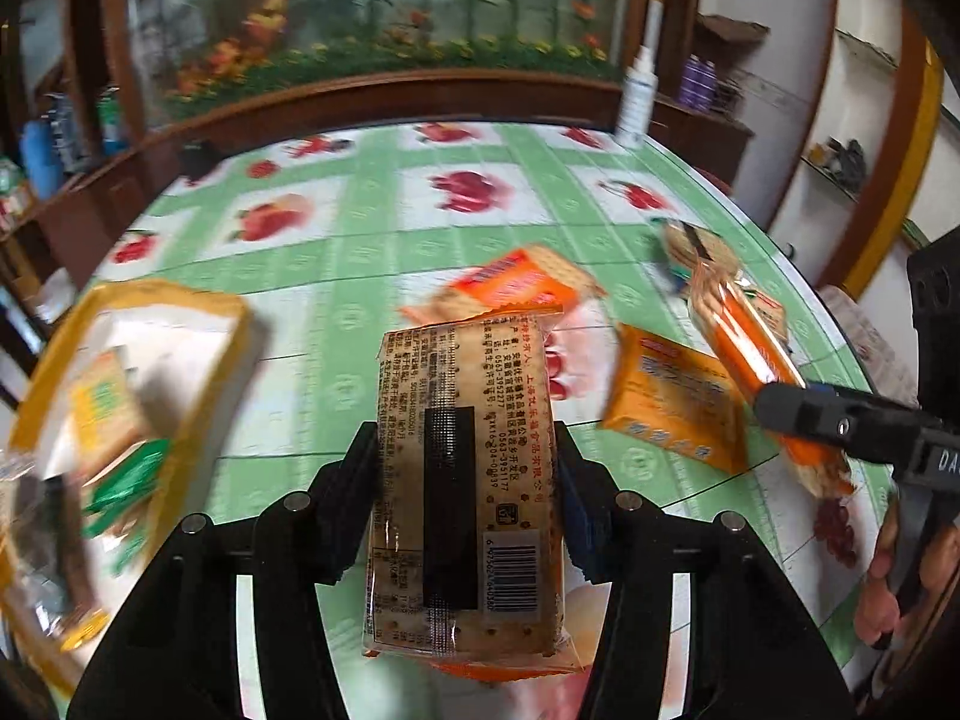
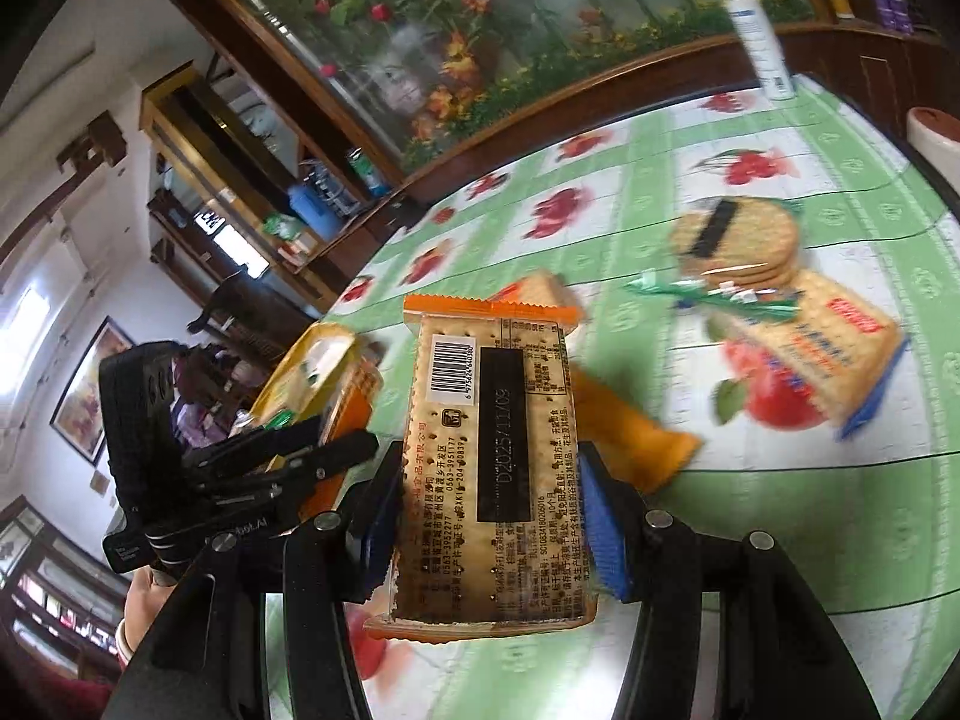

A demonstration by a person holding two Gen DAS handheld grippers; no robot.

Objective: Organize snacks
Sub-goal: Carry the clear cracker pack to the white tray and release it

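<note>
Tongs (image 2: pixel 489 516) on "D2025/11/09" cracker pack (image 2: pixel 492 468)

1. The yellow box (image 1: pixel 129 324) at the left is smeared by motion blur and cut off by the picture's edge; its contents are unreadable.
2. The orange packet (image 1: pixel 675 405) on the counter (image 1: pixel 360 252) is too blurred to read.
3. The round biscuits (image 2: pixel 735 237) and the square cracker pack (image 2: pixel 822 348) are blurred.
4. The white bottle (image 2: pixel 756 18) is cropped at the top.

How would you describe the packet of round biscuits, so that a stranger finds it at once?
On the green fruit-print tablecloth, look toward the far edge near the white bottle. The clear packet there holds stacked round biscuits under a black strip; all other packets hold square crackers.
</note>
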